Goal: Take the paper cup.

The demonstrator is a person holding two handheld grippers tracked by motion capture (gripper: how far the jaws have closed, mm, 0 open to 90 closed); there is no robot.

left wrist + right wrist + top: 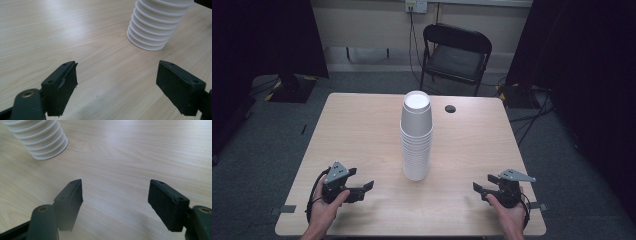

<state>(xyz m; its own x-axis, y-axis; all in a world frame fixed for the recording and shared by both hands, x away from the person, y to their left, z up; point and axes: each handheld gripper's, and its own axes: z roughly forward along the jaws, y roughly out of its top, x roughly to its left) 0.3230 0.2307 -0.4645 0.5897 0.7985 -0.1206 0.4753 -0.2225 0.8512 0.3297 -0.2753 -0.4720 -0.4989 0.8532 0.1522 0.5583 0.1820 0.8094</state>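
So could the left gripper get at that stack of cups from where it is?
Probably yes: the left gripper is open, and only bare table lies between it and the cups.

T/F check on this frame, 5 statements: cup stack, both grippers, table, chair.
1. The stack of white cups stands upright on the table. True.
2. The left gripper is shut on a cup. False: its jaws are open and hold nothing, apart from the stack.
3. The right gripper is open. True.
4. The stack lies on its side near the table's left edge. False: it is upright, near the middle.
5. A black folding chair stands beyond the table's far edge. True.
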